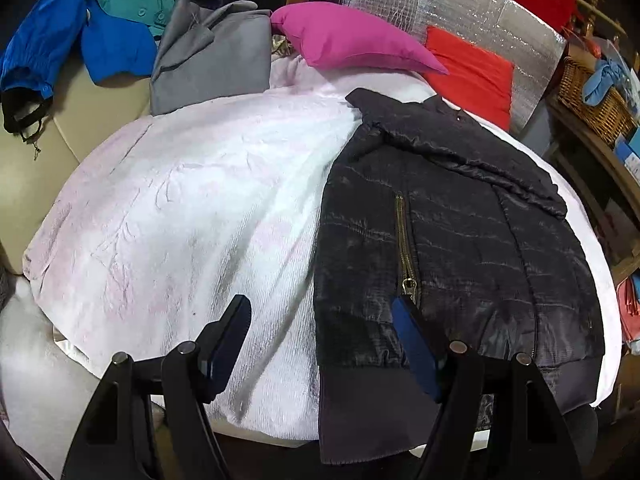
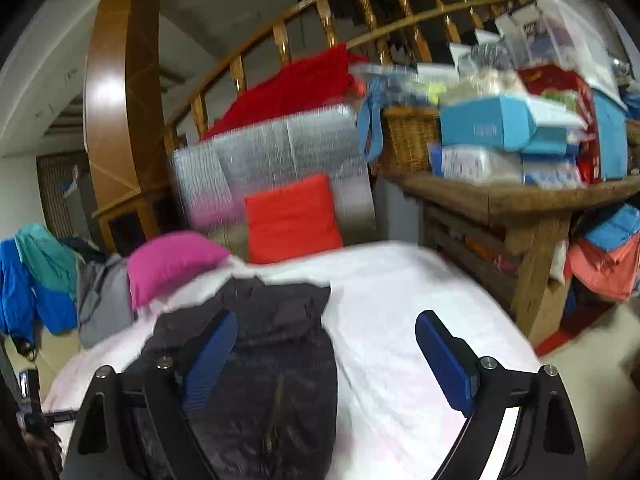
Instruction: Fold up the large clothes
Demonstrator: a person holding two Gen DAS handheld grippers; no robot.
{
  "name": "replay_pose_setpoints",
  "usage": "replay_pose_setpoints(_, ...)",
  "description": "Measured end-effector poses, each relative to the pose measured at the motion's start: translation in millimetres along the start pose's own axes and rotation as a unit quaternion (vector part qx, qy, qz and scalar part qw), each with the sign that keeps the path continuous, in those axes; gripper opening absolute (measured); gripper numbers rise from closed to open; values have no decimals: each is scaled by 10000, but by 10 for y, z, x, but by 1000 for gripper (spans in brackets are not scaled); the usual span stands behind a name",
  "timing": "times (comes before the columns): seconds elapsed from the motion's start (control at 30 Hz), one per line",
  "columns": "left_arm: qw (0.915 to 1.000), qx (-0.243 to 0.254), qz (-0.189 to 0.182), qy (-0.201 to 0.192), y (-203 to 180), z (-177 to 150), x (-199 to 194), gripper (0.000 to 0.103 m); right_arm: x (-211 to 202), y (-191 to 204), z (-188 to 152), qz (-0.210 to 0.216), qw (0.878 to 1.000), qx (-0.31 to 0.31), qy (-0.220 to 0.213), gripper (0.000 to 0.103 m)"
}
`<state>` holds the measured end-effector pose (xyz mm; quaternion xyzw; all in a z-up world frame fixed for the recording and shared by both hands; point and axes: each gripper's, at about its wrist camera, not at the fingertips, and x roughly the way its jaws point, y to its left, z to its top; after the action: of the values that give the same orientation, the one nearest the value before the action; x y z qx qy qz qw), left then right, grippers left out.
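A black quilted jacket (image 1: 452, 248) lies folded narrow on the white blanket (image 1: 192, 208), its brass zip running toward me and its ribbed hem at the near edge. My left gripper (image 1: 324, 312) hovers open above the jacket's left edge, with one blue pad over the blanket and the other over the zip. Nothing is pinched between them. In the right wrist view the same jacket (image 2: 272, 360) lies below and to the left. My right gripper (image 2: 326, 334) stands wide open above it, tilted toward the room, its jaws empty. That view is blurred.
A magenta pillow (image 1: 352, 40) and a red cushion (image 1: 472, 72) lie at the bed's far end against a silver foil panel (image 1: 460, 4). Grey, teal and blue clothes (image 1: 208, 52) are piled far left. A wooden shelf (image 2: 520, 196) with boxes and a wicker basket (image 2: 408, 140) stands right.
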<state>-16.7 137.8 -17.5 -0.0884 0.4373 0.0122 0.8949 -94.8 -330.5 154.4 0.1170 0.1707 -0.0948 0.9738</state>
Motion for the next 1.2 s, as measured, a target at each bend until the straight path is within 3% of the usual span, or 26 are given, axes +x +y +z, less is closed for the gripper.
replay_pose_setpoints(0.23, 9997, 121, 173, 86, -22, -66, 42, 74, 341, -212, -621, -56, 9942, 216, 1049, 92)
replay_pose_setpoints(0.57, 9992, 111, 249, 282, 21, -184, 129, 74, 258, -516, -796, -286, 9905, 363, 1297, 92)
replay_pose_setpoints(0.73, 9986, 8, 144, 513, 117, -287, 218, 74, 451, -605, -1006, 103, 9782, 606, 1983, 92)
replay_pose_setpoints(0.9, 9979, -128, -73, 637, 173, -344, 270, 74, 722, -700, -1374, 518, 9567, 1302, 2552, 92)
replay_pose_setpoints(1.2, 9959, -109, -379, 817, 105, -392, 354, 74, 1065, -521, -1658, 1116, 9314, 1675, 3032, 76)
